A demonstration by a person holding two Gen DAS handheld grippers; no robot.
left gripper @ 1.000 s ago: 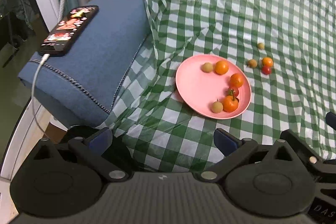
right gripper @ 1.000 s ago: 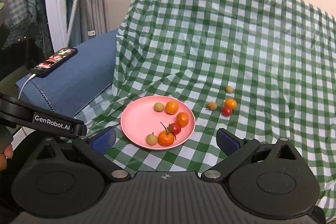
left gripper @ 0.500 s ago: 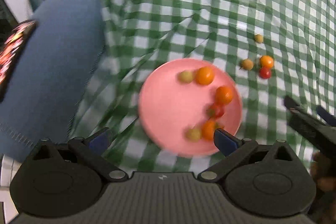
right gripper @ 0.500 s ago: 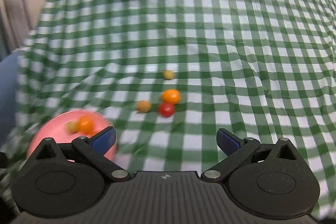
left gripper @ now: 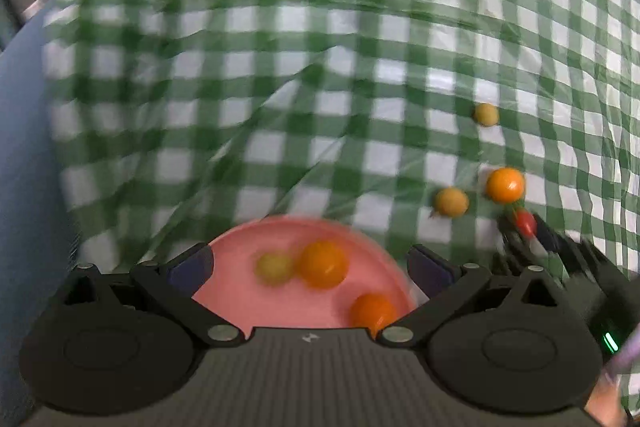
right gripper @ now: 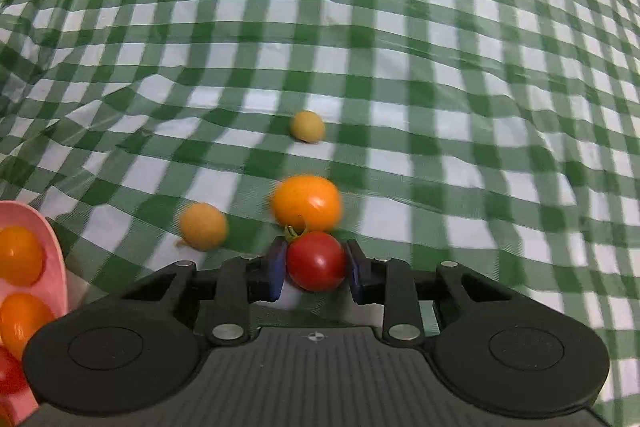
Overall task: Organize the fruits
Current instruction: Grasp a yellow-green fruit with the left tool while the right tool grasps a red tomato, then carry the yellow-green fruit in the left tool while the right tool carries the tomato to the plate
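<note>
Right wrist view: right hand-held gripper [right gripper: 316,263] clenched on red cherry tomato [right gripper: 317,261]; pick step; next, lift and carry to pink plate [right gripper: 52,247]; left hand-held gripper [left gripper: 308,263] spread, empty.

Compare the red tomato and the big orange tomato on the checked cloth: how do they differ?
The red tomato is red and sits between the right gripper's jaws; the orange tomato is orange, looks somewhat larger, and lies free on the cloth just beyond it. The red one shows a green stem; the orange one shows none. Both are round and glossy.
</note>
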